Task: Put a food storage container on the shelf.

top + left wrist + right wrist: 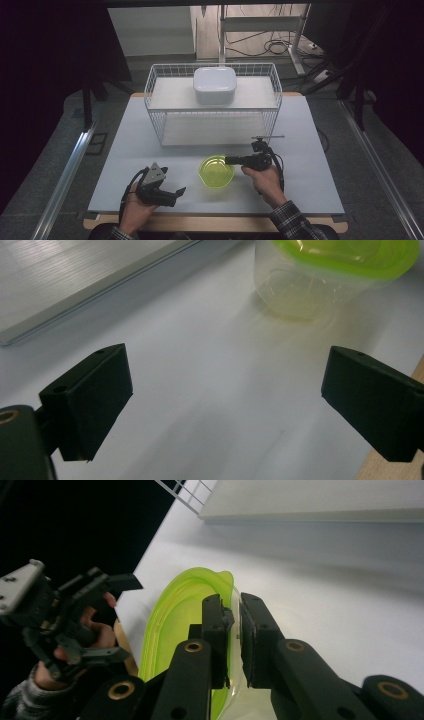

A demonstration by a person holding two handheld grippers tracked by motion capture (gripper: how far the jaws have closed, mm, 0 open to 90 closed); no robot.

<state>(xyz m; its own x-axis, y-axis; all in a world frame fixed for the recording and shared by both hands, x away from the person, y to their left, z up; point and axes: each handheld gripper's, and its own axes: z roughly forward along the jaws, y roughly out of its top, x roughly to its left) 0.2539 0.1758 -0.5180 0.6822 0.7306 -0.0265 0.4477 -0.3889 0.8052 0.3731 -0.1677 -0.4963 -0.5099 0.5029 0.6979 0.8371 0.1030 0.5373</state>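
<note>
The right gripper (232, 630) pinches the rim of the green-lidded container (216, 171), with one jaw on the inside of the rim and one on the outside. The left gripper (167, 192) has its jaws spread wide with nothing between them, and it sits low over the white table (310, 150) to the left of the container.

The step in hand looks like picking the container up by its edge. To do that well, the person should keep the jaws pressed tight on the rim, because the plastic is thin and smooth and could slip out. Lifting slowly and straight up would help keep it from tipping. The free left gripper could come under or beside it if it starts to wobble.

The container is a small see-through tub with a bright yellow-green top edge and rounded corners. It looks light and it looks empty. It stands on the table near the front, between the two grippers, well in front of the white wire basket (270, 107). A white box (215, 85) sits on the shelf inside that basket
</note>
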